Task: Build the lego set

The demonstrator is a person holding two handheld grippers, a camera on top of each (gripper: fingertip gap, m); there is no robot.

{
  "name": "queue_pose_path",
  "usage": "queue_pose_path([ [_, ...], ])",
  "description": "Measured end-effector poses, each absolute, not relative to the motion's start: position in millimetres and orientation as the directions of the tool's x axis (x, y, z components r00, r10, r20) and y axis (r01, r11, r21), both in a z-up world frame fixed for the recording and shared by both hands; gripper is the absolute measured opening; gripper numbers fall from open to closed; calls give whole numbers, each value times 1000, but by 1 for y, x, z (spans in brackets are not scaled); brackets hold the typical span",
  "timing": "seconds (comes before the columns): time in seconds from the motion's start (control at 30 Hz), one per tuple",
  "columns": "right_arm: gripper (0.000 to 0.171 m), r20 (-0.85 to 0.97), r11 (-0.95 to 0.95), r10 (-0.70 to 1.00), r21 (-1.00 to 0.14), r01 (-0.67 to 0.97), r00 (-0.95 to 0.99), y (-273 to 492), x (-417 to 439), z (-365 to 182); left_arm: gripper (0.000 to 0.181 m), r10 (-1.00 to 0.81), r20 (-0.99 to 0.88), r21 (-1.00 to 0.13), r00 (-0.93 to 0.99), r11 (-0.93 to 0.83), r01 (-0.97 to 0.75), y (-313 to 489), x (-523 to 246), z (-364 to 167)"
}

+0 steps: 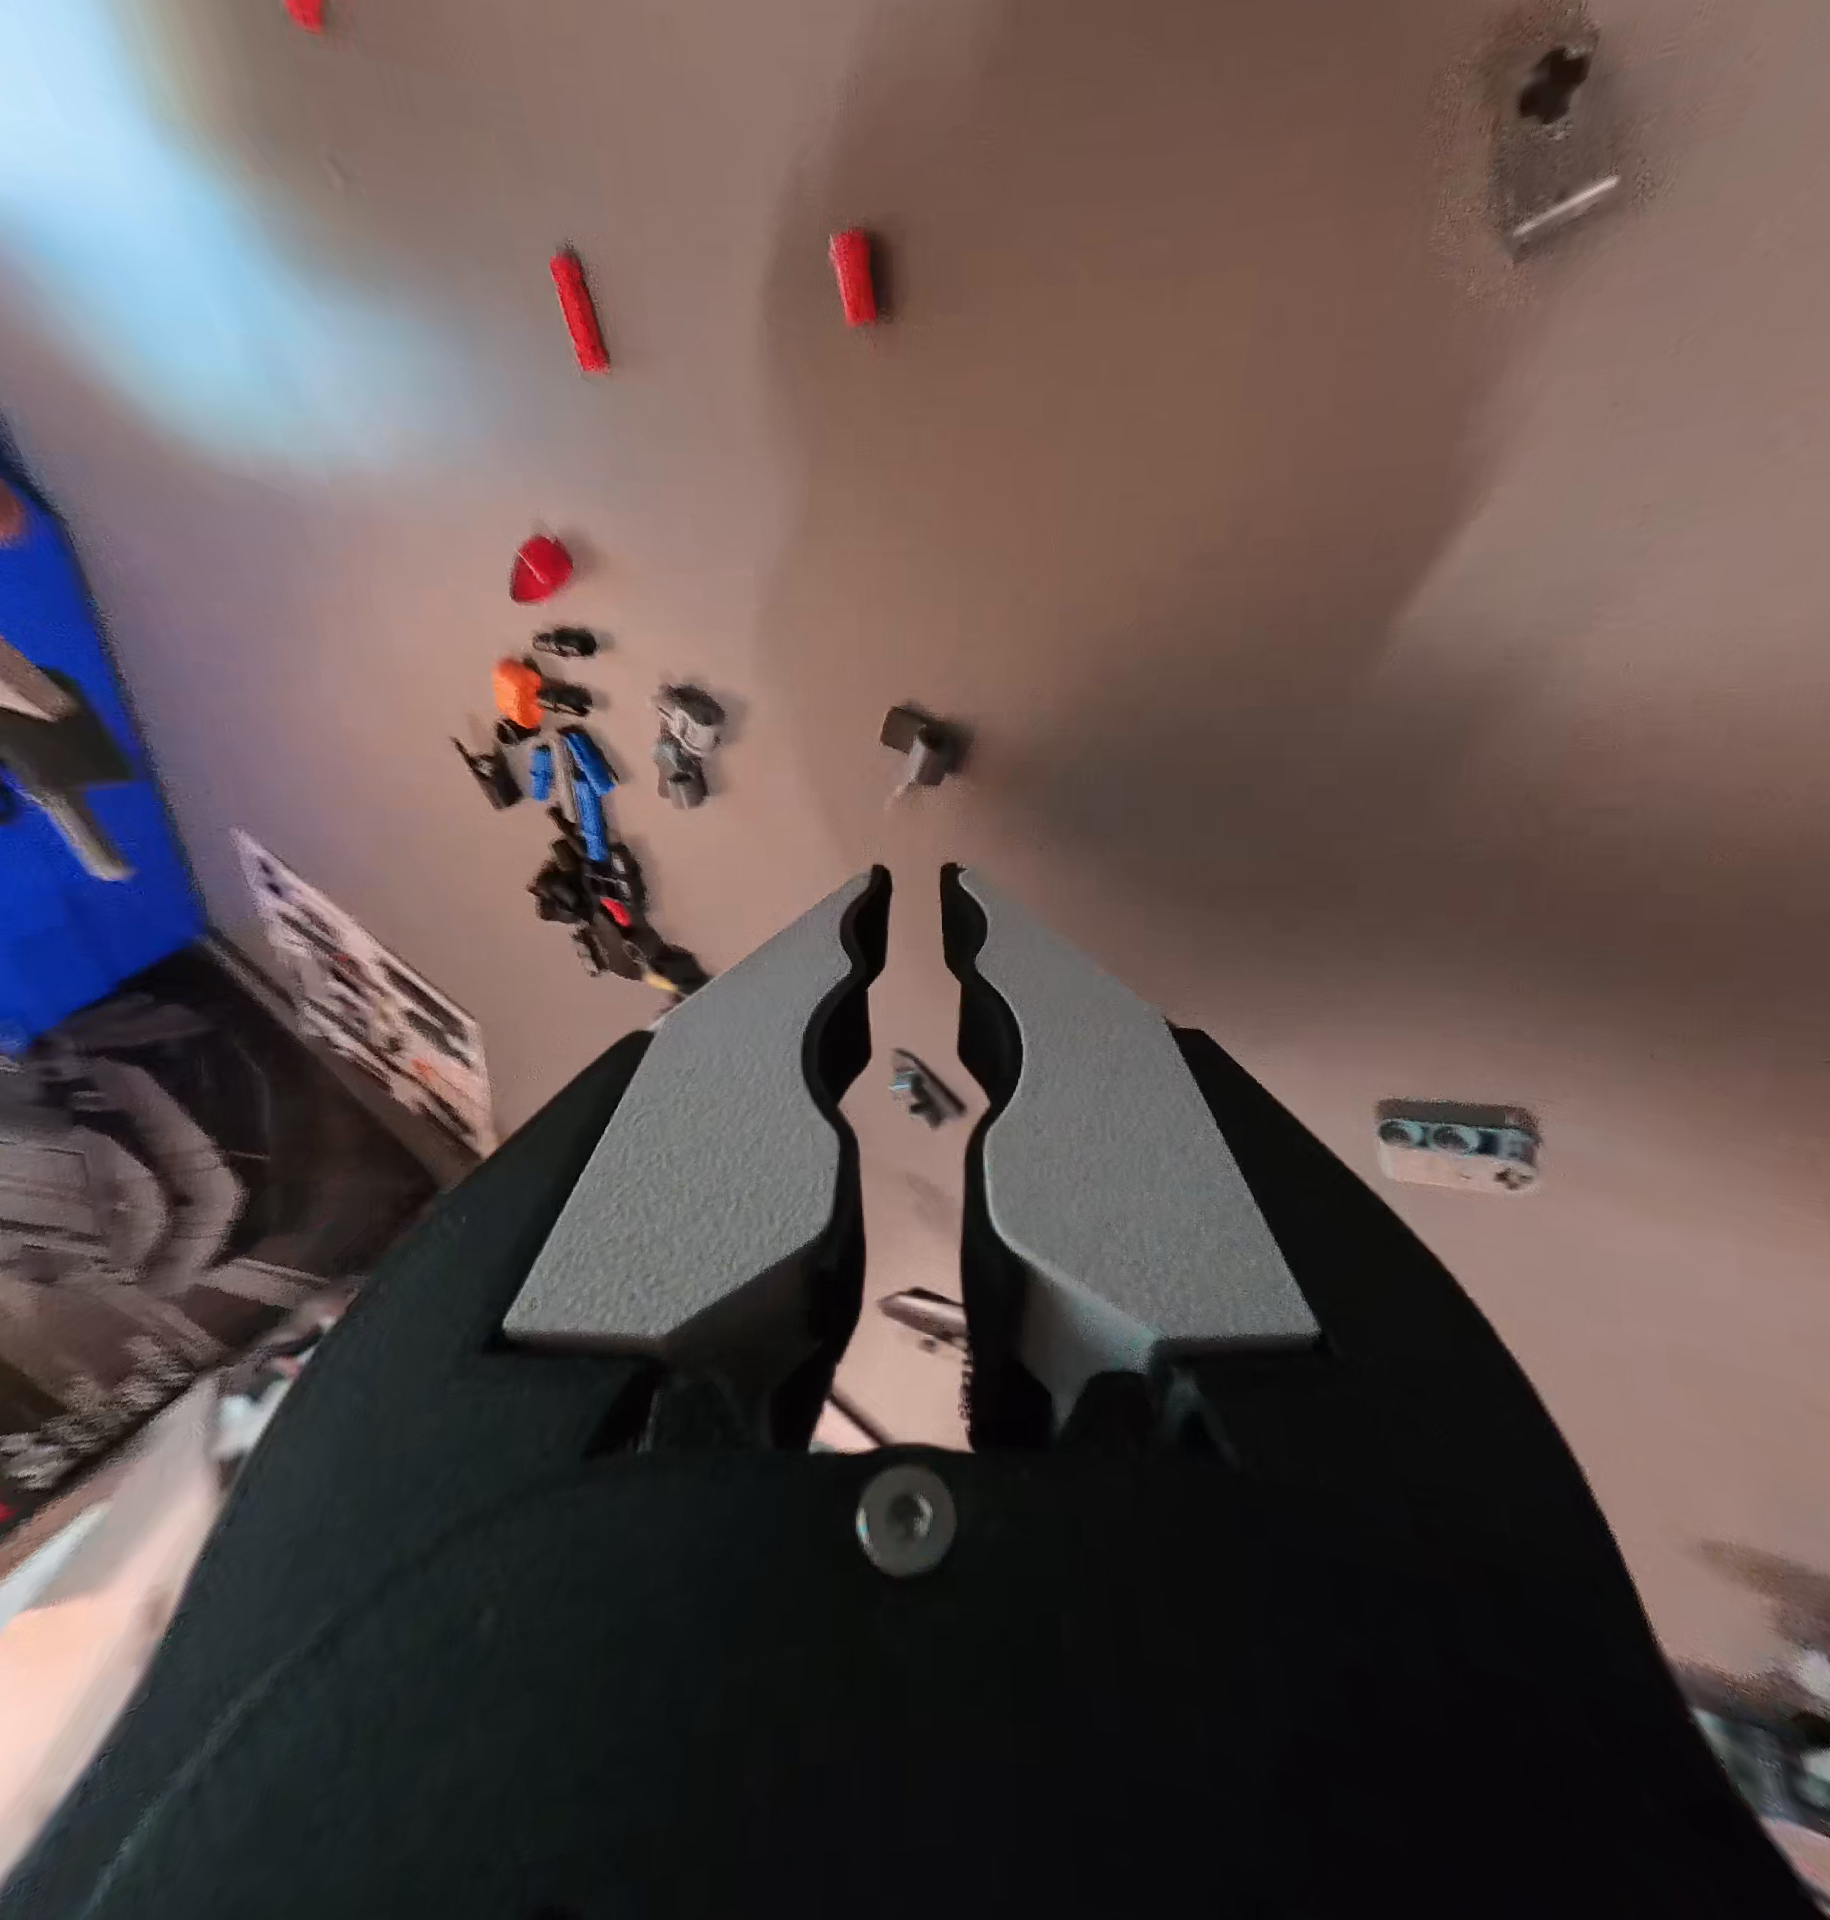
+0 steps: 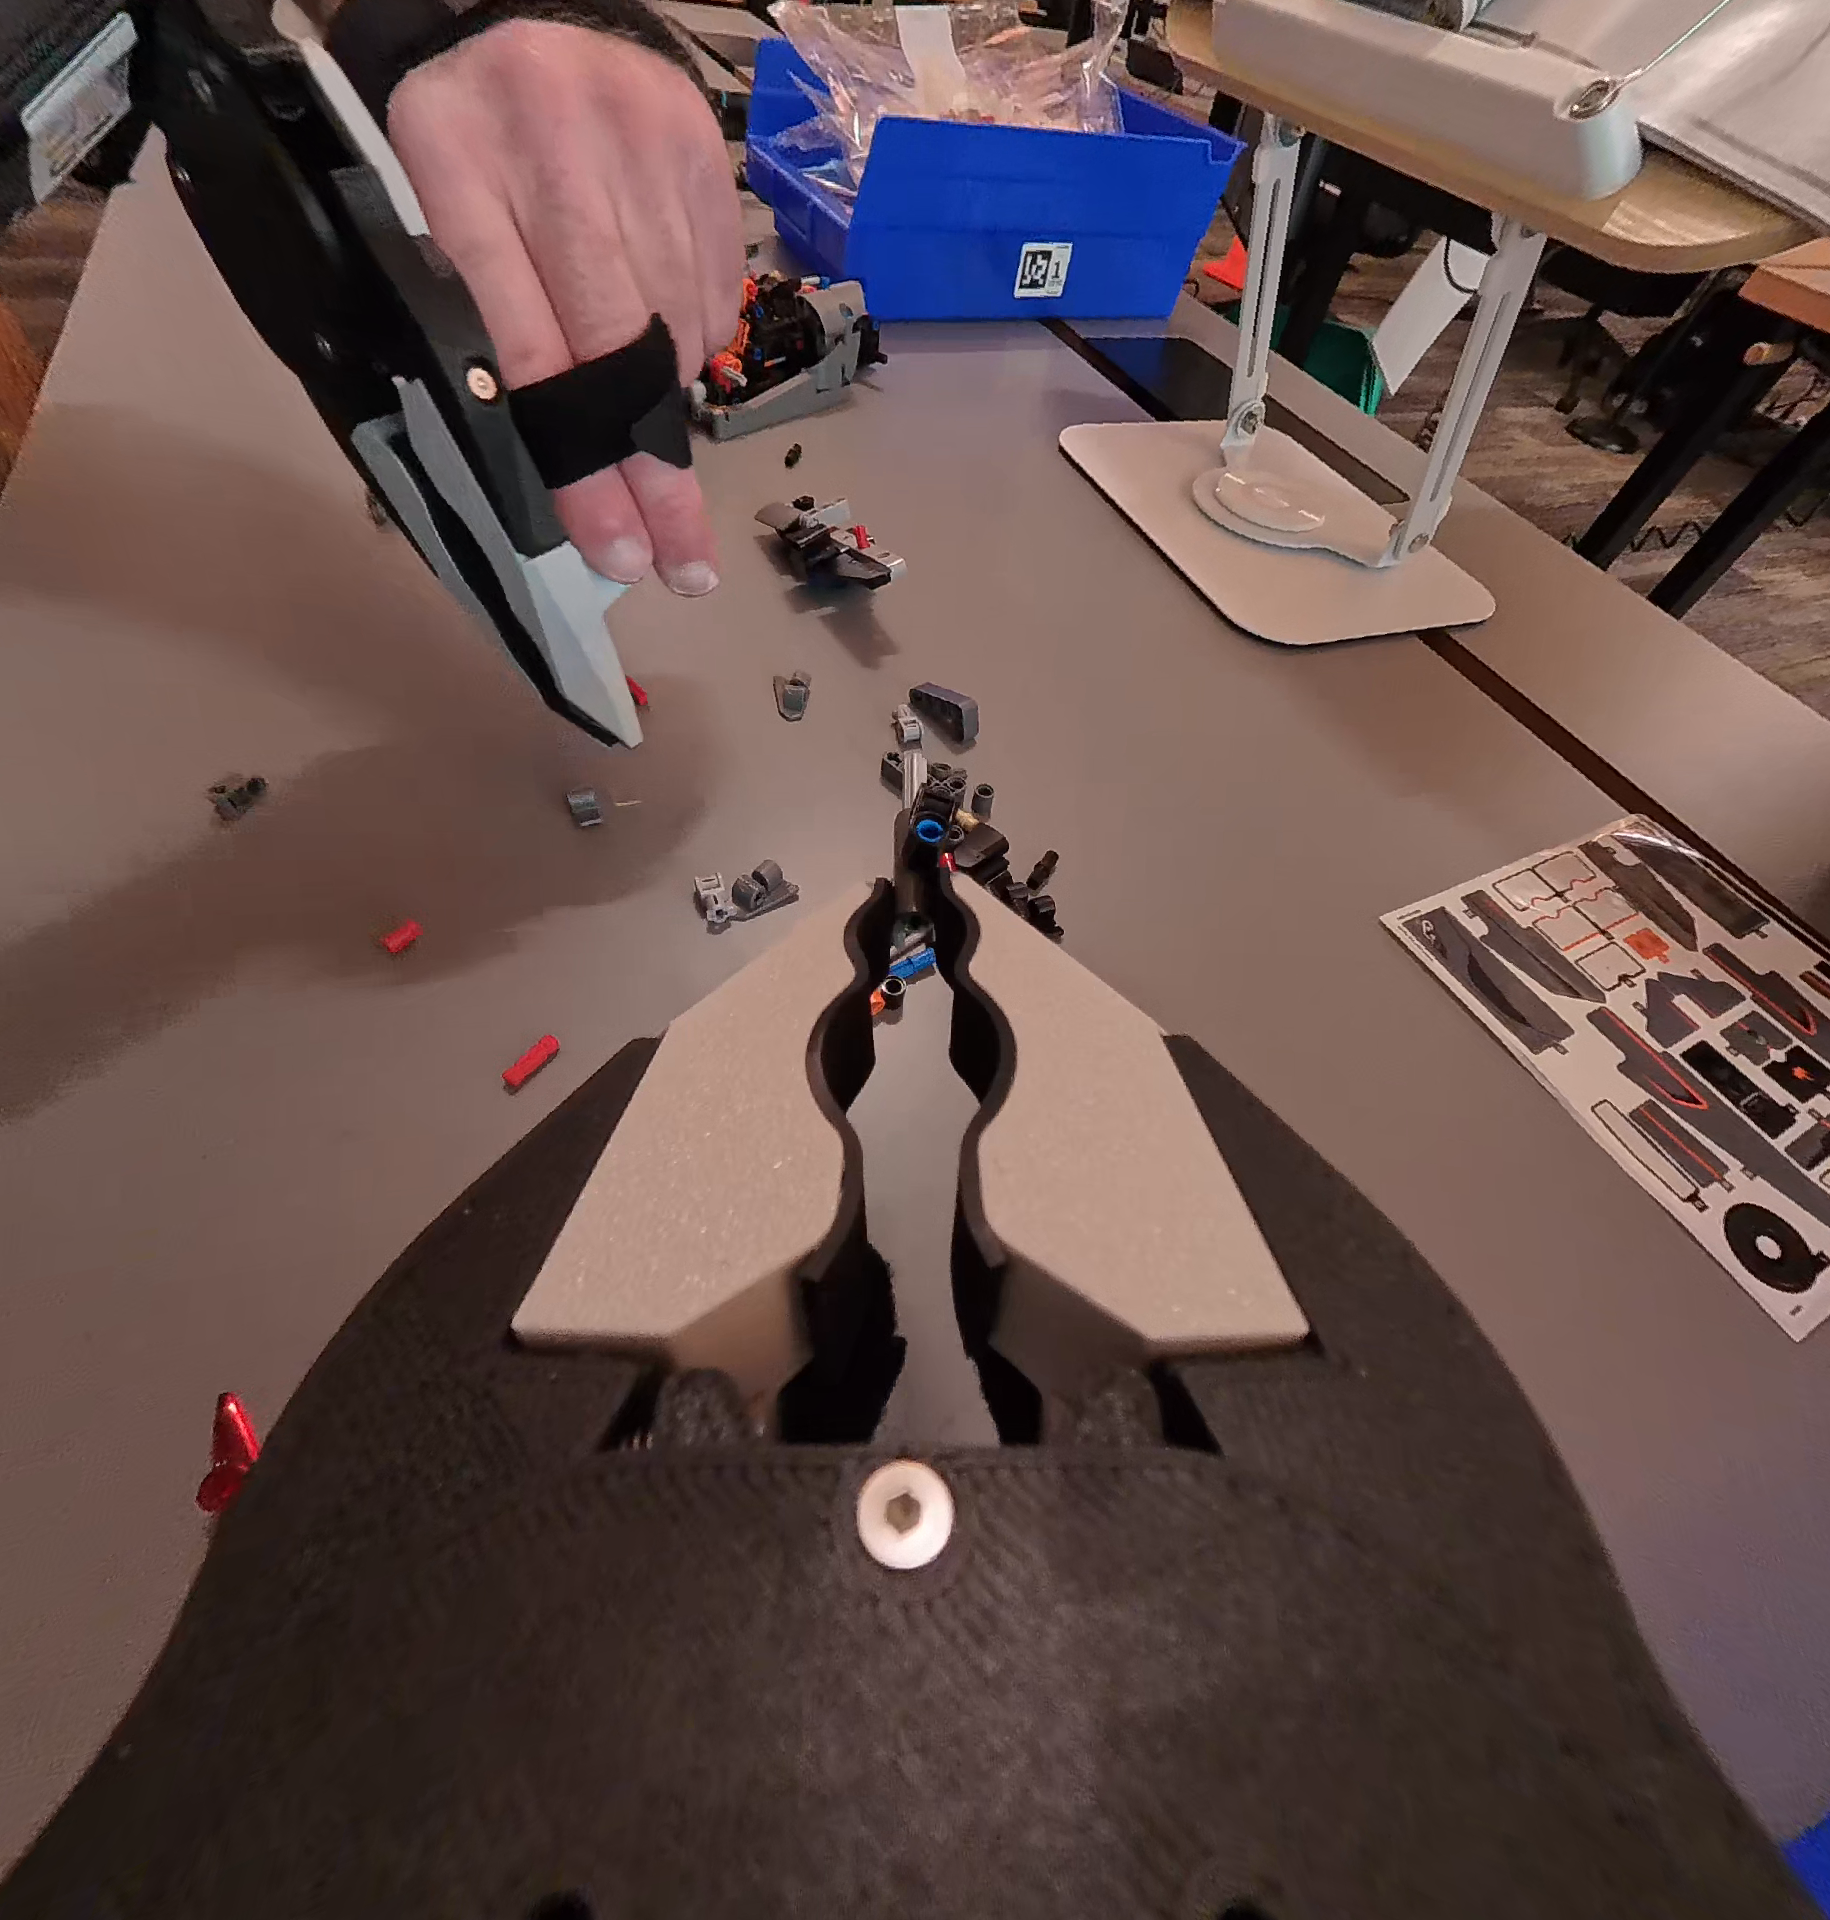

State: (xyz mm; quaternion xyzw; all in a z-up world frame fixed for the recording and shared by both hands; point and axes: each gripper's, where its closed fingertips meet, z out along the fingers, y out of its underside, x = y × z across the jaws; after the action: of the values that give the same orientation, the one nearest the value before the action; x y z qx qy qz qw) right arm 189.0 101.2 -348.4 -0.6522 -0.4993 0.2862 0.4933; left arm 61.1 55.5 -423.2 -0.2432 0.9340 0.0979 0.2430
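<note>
Right wrist view shows the right gripper (image 2: 909, 891) narrowly parted at a black subassembly (image 2: 937, 831) mid-table, grip uncertain, while the left gripper (image 1: 915, 873), narrow and empty, hovers above a grey piece (image 1: 921, 743), likely picking next.

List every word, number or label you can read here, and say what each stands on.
White label on the blue bin: a square code mark and a digit, not copied here.
Sticker sheet: printed shapes, with any lettering too small to read.
Left wrist view: too blurred to read.
</note>
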Motion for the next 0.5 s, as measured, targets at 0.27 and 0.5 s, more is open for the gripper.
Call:
queue_pose_path([
  [0.27, 5, 122, -5, 935, -933, 359, 332, 99, 188, -344, 18, -868, -307, -272, -390, 473, -838, 38, 67, -430],
  [0.5, 5, 118, -2, 938, -939, 345, 325, 96, 187, -341, 17, -952, -298, -434, -67, 198, -879, 40, 77, -431],
])
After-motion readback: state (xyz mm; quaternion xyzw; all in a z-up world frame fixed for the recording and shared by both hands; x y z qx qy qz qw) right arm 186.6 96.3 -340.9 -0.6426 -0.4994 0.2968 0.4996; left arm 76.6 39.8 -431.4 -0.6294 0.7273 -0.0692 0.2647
